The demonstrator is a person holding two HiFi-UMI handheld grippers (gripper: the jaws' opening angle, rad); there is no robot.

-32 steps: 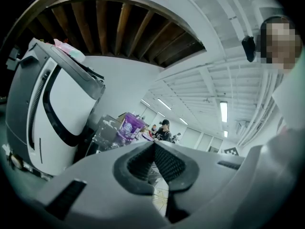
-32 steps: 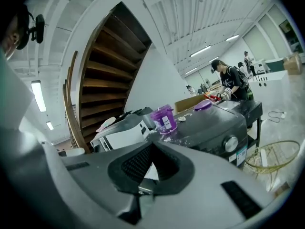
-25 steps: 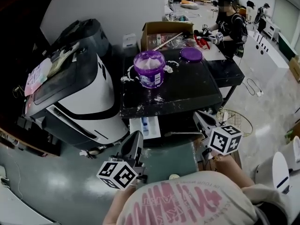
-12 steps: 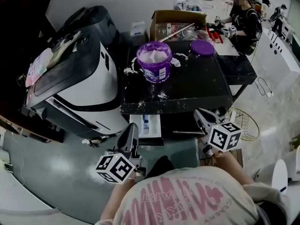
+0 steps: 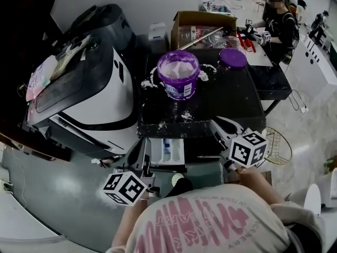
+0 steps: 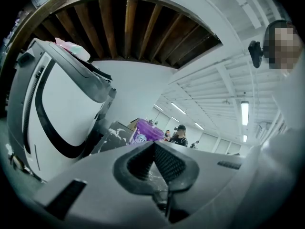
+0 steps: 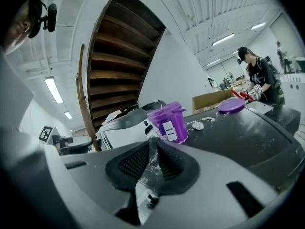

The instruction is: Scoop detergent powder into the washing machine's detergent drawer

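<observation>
A purple tub of white detergent powder stands open on the black table, its purple lid lying behind it. Below the table's front edge, the white detergent drawer is pulled out. My left gripper is shut and empty, just left of the drawer. To the drawer's right is my right gripper, aimed at the tub. Its jaws have just been opening to a narrow slit, with only powder dust on the pads.
The white washing machine fills the left side. Spilled powder dots the table. A cardboard box sits behind the tub, a wire basket stands on the floor at right, and a person works at a far table.
Both grippers have come closer to the table's front and the drawer. The left one now sits right beside the drawer. The tub and lid have stayed in place.
</observation>
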